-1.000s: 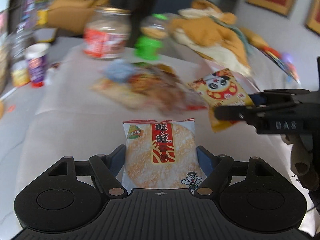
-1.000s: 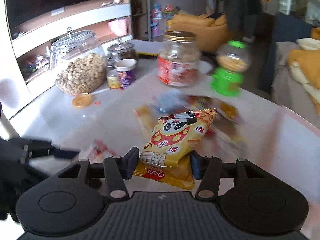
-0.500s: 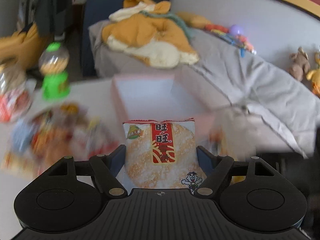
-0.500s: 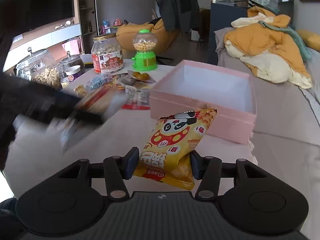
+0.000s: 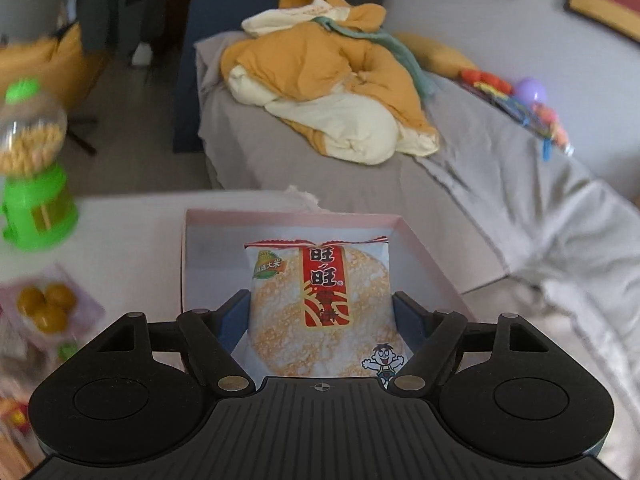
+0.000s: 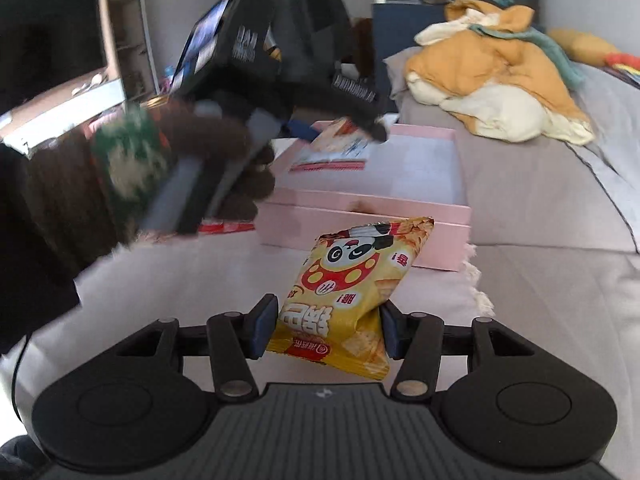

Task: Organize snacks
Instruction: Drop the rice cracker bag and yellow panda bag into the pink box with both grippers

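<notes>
The left gripper [image 5: 320, 312] is clamped on a rice cracker packet [image 5: 320, 304], its blue pads pressing the packet's two side edges with the jaws roughly a packet-width apart. From the left wrist view the packet hangs over the open pink box [image 5: 424, 248], whose pale floor shows bare around it; the right wrist view shows the same packet [image 6: 340, 136] above the box's far left part, not yet down.

The right gripper [image 6: 326, 328] is closed on a yellow panda snack bag [image 6: 352, 292], pinched low on the bag so the top leans to the right. It hangs over the pale tablecloth [image 6: 540, 300], just short of the near wall of the pink box [image 6: 360, 220].

To place the cracker well, I would lower it until it is near the box floor, then open the jaws fully and draw back level, so the packet lands flat toward one side and leaves room. The right hand is best kept waiting near until the left one clears the box.

Further left stand a green candy dispenser [image 5: 34, 168] and loose snacks [image 5: 46, 306], blurred.
</notes>
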The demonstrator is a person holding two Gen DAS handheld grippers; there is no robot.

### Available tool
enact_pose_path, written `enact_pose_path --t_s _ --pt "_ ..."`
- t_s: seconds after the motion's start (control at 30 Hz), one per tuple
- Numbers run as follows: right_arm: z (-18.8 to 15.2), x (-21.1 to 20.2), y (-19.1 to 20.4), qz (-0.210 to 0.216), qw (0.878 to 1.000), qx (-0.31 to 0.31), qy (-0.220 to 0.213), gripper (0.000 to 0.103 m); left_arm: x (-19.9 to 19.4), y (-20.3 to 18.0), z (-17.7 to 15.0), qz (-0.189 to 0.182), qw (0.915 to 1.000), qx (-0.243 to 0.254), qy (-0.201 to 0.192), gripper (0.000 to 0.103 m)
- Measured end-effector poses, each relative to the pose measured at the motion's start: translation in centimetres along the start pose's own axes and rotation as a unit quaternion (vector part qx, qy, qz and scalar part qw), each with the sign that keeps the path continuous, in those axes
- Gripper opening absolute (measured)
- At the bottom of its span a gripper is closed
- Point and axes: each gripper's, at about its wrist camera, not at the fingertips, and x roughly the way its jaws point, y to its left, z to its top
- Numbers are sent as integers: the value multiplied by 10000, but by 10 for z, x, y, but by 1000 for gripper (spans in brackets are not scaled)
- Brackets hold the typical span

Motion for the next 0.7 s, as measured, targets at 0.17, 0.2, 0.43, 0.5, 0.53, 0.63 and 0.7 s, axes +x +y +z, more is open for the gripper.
enact_pose_path --t_s 0.17,0.2,0.43,0.5,0.53,0.63,0.7 --pt "12 -6 -10 -89 9998 70 -135 52 -1 -3 -5 -446 9932 694 823 79" --pt "17 -5 -12 -93 9998 90 -178 52 -4 -7 -6 -361 9928 901 698 79" --pt "38 9 -11 -154 9995 209 -184 52 -21 3 12 -512 9983 163 -243 77" --pt "38 11 -10 -154 9997 158 -107 52 -33 13 13 -434 9972 -2 -606 76" --pt "38 13 -10 -166 9997 165 -77 52 -41 21 14 -449 9962 -164 -725 76" --pt "46 20 -17 -169 9996 227 -47 52 -70 49 9 -475 9940 -510 -840 76" --pt "63 27 -24 -216 9993 268 -126 53 -83 62 7 -219 9956 -391 -828 76"
